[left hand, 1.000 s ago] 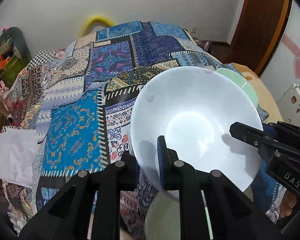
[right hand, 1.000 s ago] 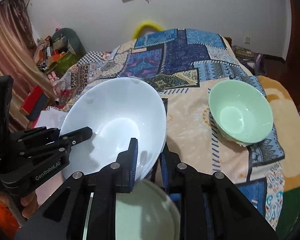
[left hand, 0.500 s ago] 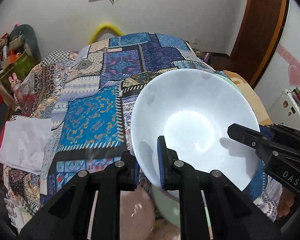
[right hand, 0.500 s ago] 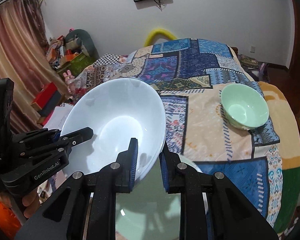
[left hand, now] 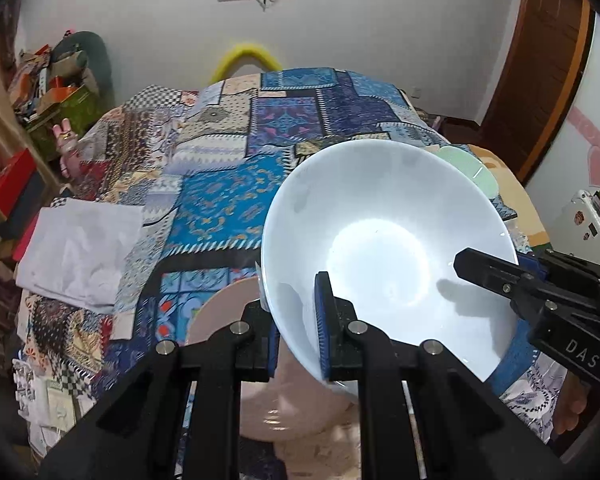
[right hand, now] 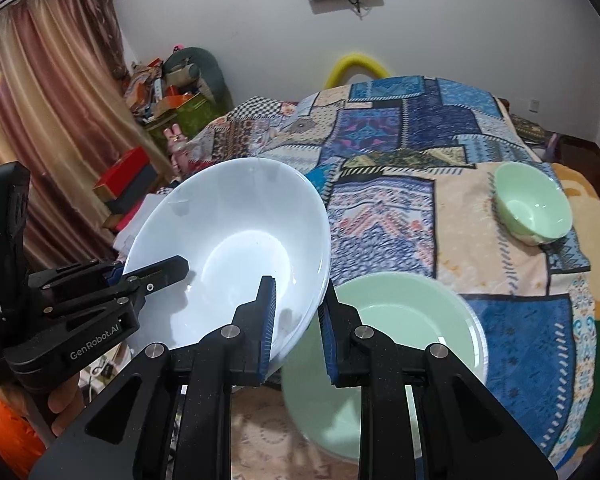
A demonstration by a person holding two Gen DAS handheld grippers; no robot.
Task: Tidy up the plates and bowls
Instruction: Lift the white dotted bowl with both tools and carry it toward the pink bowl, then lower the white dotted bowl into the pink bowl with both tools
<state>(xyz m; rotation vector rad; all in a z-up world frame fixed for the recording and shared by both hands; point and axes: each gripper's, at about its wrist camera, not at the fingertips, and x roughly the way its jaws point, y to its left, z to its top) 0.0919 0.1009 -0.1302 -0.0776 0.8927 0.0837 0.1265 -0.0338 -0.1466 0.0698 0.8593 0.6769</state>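
A large white bowl [left hand: 384,240] hangs tilted above the patchwork bedspread [left hand: 228,200], held by both grippers. My left gripper [left hand: 296,328] is shut on its near rim, one pad inside and one outside. On the opposite rim [right hand: 312,280] my right gripper [right hand: 296,320] is shut the same way. In the left wrist view a pink plate [left hand: 224,320] lies below the bowl. A pale green plate [right hand: 416,320] lies under the right gripper. A small green bowl [right hand: 534,204] stands upright farther back on the right.
A crumpled white cloth [left hand: 80,252] lies at the bed's left edge. Boxes and clutter [right hand: 160,100] pile up by the curtain on the left. A wooden door [left hand: 540,80] stands at the right. A person's hand [right hand: 64,400] holds the left gripper's handle.
Both grippers have drawn back and risen a little with the white bowl. The pink plate and the green plate have come into view beneath it; the small green bowl looks farther away.
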